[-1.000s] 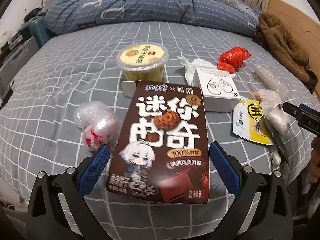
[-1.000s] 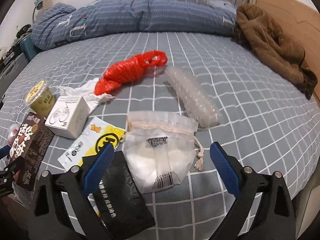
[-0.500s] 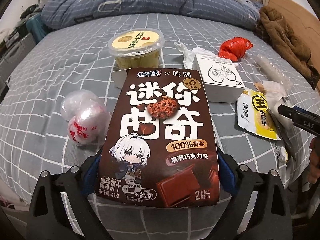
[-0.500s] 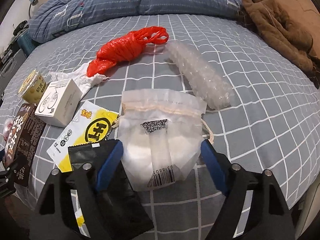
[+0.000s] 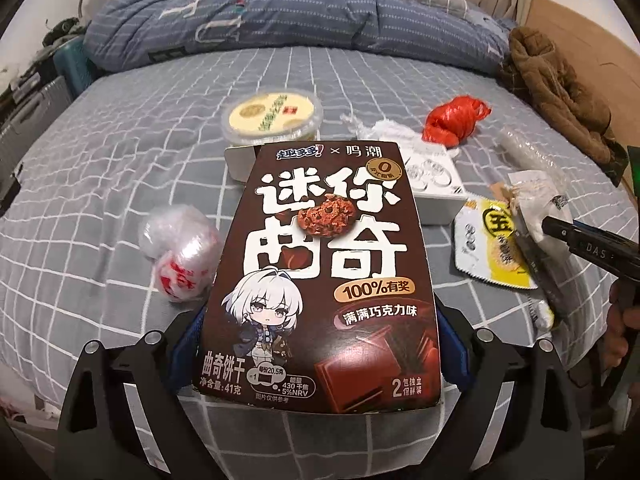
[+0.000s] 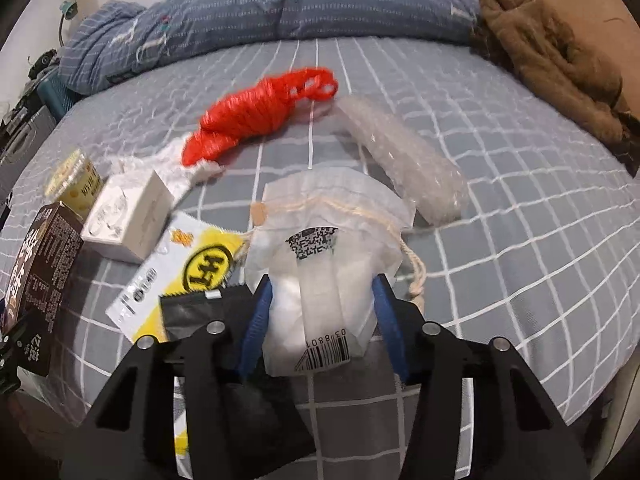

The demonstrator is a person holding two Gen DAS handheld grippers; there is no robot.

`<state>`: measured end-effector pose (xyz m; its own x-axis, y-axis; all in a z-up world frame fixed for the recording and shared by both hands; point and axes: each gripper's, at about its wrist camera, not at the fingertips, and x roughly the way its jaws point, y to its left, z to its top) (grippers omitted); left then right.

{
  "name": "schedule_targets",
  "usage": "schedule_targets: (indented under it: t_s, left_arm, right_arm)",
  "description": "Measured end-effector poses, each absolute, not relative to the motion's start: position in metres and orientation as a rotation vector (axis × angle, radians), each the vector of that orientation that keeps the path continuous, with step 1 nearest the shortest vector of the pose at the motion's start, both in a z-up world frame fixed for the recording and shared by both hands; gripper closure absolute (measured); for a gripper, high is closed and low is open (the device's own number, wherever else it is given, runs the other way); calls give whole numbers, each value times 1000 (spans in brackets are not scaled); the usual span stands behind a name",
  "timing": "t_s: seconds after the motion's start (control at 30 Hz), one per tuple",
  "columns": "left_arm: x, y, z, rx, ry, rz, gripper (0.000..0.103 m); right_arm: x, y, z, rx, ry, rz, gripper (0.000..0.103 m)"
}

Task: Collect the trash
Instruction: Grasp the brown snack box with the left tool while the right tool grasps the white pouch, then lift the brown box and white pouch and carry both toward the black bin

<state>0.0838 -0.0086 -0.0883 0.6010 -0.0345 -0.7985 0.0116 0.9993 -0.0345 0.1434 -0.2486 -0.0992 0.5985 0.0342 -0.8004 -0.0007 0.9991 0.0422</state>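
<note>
My left gripper is clamped on the brown cookie box, blue pads pressed against both long sides near its bottom end. The box is glossy dark brown with big white characters, a cookie picture, a white-haired cartoon girl and chocolate squares; it's tilted up off the bed, its far end covering part of the white carton. My right gripper is closed on the white drawstring pouch, pads squeezing its lower half. The pouch is translucent, with a QR label, a barcode and a cream cord.

Count on the bed: one cookie box, one drawstring pouch, one yellow-lidded tub, one white carton, one red plastic bag, one bubble-wrap roll, one yellow-white snack wrapper, one black sachet, one crumpled clear bag with red print, and one crumpled white bag behind the carton.

The near bed edge sits right under both grippers. Trash is packed along the near half; the wrapper touches the pouch and the sachet lies on the wrapper. The far half of the grey checked sheet is open up to the rolled blue duvet. A brown coat lies at the far right by the wooden panel. Cluttered stuff at the left edge is too blurred to tell.
</note>
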Motion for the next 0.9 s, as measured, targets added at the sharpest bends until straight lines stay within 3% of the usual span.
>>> schedule_targets:
  t_s: [0.9]
  left_arm:
    - [31,0,-25,-71,780,-42,13]
  right_arm:
    - [53,-217,-25,36,732,60,55]
